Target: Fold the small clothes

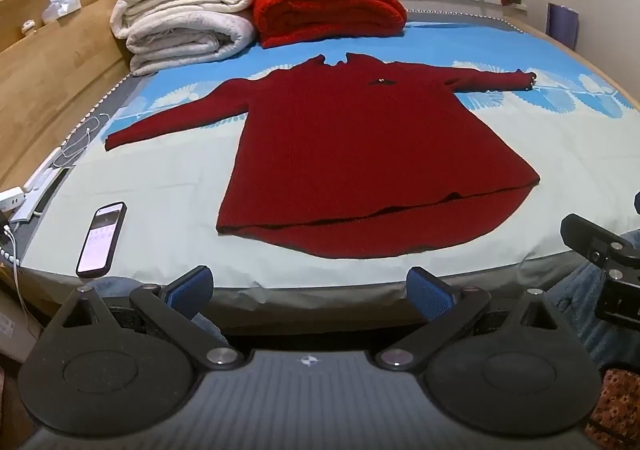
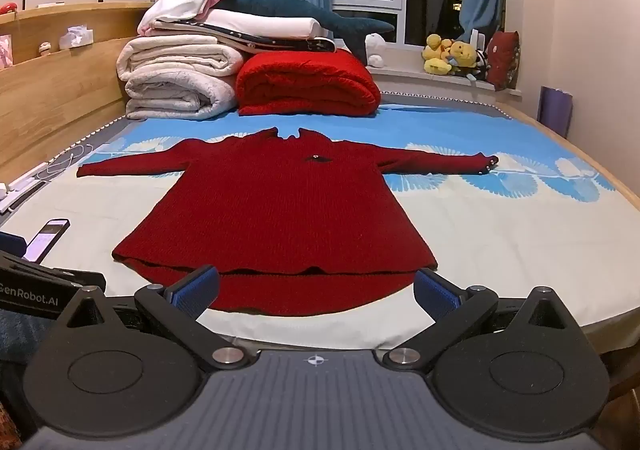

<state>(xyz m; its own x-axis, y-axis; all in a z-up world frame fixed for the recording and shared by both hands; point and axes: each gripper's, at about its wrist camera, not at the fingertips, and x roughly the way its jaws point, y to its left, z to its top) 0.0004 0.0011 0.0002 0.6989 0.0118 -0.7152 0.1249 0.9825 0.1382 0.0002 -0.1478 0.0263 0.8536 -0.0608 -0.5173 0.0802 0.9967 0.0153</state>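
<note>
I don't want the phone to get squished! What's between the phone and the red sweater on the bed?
Nothing but bare pale sheet. In the left wrist view, the phone lies apart from the red sweater, with only sheet in between.

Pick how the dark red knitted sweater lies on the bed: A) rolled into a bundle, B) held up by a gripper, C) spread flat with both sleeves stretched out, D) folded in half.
C: the dark red knitted sweater lies flat, sleeves spread sideways; both grippers are open and apart from it.

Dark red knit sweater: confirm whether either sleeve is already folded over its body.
No, the dark red knit sweater lies flat with both sleeves stretched outward.
</note>
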